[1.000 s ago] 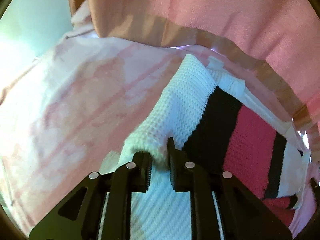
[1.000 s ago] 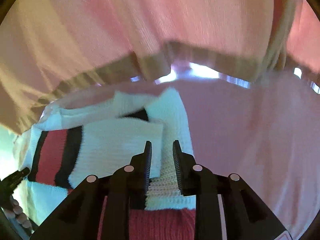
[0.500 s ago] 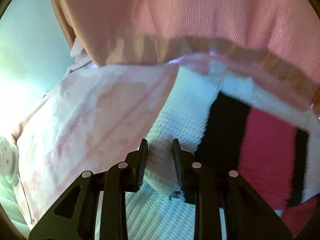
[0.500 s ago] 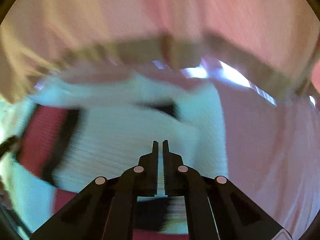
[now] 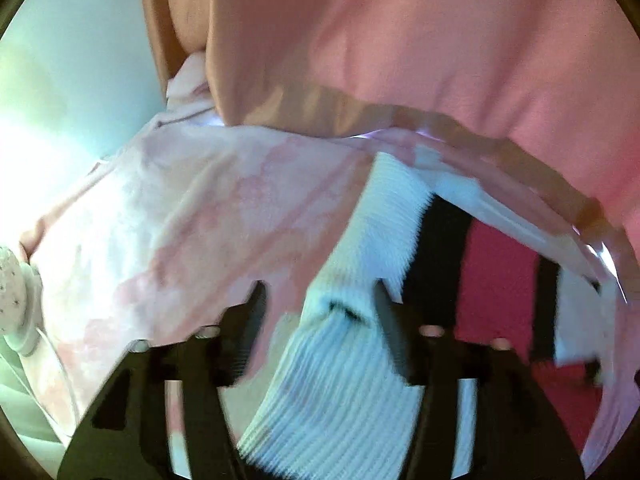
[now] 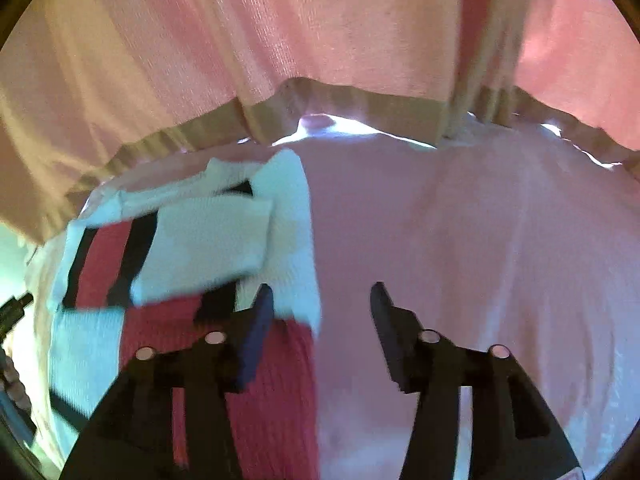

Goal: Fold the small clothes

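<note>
Sweater point(image 6: 208, 236): knitted, white with black and red stripes, folded, lay on the pink cloth point(image 6: 460, 240).
Left gripper point(image 5: 320, 308): fingers were spread wide, white sleeve point(image 5: 340, 360) lying between them, ungripped.
Right gripper point(image 6: 322, 304): fingers gaped wide, holding nothing, beside the sweater's right edge.
Left view only: pale blotchy print on cloth, dotted white object point(image 5: 12, 280).
Count: one sweater, two grippers.
</note>
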`<state>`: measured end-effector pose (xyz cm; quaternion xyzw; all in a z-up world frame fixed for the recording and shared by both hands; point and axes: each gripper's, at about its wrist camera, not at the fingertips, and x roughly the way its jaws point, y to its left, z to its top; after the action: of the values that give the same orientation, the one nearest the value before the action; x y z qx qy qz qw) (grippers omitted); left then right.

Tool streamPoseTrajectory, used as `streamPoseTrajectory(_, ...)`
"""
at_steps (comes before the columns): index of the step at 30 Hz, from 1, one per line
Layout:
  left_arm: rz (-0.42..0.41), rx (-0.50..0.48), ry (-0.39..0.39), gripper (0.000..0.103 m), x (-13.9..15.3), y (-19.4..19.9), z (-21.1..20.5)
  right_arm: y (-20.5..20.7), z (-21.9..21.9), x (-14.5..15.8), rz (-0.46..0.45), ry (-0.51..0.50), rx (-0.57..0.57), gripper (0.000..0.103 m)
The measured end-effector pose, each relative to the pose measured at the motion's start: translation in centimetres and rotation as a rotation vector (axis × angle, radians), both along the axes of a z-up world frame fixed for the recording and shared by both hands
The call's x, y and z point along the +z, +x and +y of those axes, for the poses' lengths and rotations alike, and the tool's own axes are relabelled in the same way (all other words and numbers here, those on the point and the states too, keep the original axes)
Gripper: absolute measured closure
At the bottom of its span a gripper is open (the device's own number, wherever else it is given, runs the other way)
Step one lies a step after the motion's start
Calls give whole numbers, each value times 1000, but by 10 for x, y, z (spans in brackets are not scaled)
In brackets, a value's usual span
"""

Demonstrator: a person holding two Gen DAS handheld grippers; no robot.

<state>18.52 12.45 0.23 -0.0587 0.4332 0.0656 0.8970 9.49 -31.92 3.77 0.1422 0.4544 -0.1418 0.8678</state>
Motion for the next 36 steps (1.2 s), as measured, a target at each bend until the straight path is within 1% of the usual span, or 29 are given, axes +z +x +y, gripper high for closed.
streamPoseTrajectory(1,-13,-15,8,36,2,-13,2,-14,4,0,5,-2,10,52)
streamPoseTrajectory(3,-23,-56,14,30,1,-45,5,-46,13,-4,27,-2,31,52)
streamPoseTrajectory(5,-17,-101,-6,30,-6,-70,7,-73,20,-7,33,4,37,49)
streamPoseTrajectory(6,-12,-111,-4,30,-11,-80,7,-89,24,-13,38,19,41,46)
streamPoseTrajectory(7,-3,-117,14,30,-18,-90,6,-95,26,-17,46,25,44,46)
streamPoseTrajectory(9,-1,-124,36,30,-25,-98,4,-104,29,-22,56,23,44,46)
streamPoseTrajectory(11,-2,-136,58,29,-27,-100,0,-104,29,-23,41,19,49,46)
streamPoseTrajectory(12,-12,-137,55,29,-26,-98,-1,-101,27,-21,31,30,47,46)
streamPoseTrajectory(14,-23,-133,24,28,-22,-92,-2,-84,25,-20,16,75,59,46)
streamPoseTrajectory(16,-11,-138,-31,28,-16,-72,-5,-65,22,-17,0,96,52,46)
streamPoseTrajectory(18,-16,-147,-63,28,-8,-53,-12,-39,14,-12,-18,123,30,46)
streamPoseTrajectory(20,-21,-155,-63,27,-3,-29,-19,-11,2,-15,-7,157,7,44)
streamPoseTrajectory(22,-8,-154,-61,26,-6,-7,-23,11,-6,-23,16,169,0,43)
streamPoseTrajectory(24,9,-136,-51,26,-15,16,-23,34,-16,-36,36,177,-3,43)
streamPoseTrajectory(26,16,-102,-75,26,-30,35,-15,46,-23,-49,41,213,-3,42)
streamPoseTrajectory(28,65,-46,-108,26,-46,49,-7,56,-31,-70,43,285,-16,38)
streamPoseTrajectory(29,84,-37,-123,26,-52,55,-5,59,-33,-80,50,321,-19,38)
streamPoseTrajectory(30,102,-26,-131,26,-59,60,-3,63,-33,-93,76,344,-13,35)
streamPoseTrajectory(31,109,-17,-127,26,-64,63,-1,65,-30,-91,52,321,6,29)
streamPoseTrajectory(33,130,-17,-125,26,-77,69,1,73,-14,-90,68,284,78,29)
streamPoseTrajectory(34,139,-24,-131,25,-81,71,2,74,-8,-90,57,280,92,33)
streamPoseTrajectory(35,138,-25,-130,25,-83,71,2,75,-4,-90,50,278,98,45)
streamPoseTrajectory(36,120,-31,-119,38,-82,71,-1,79,2,-91,66,258,111,82)
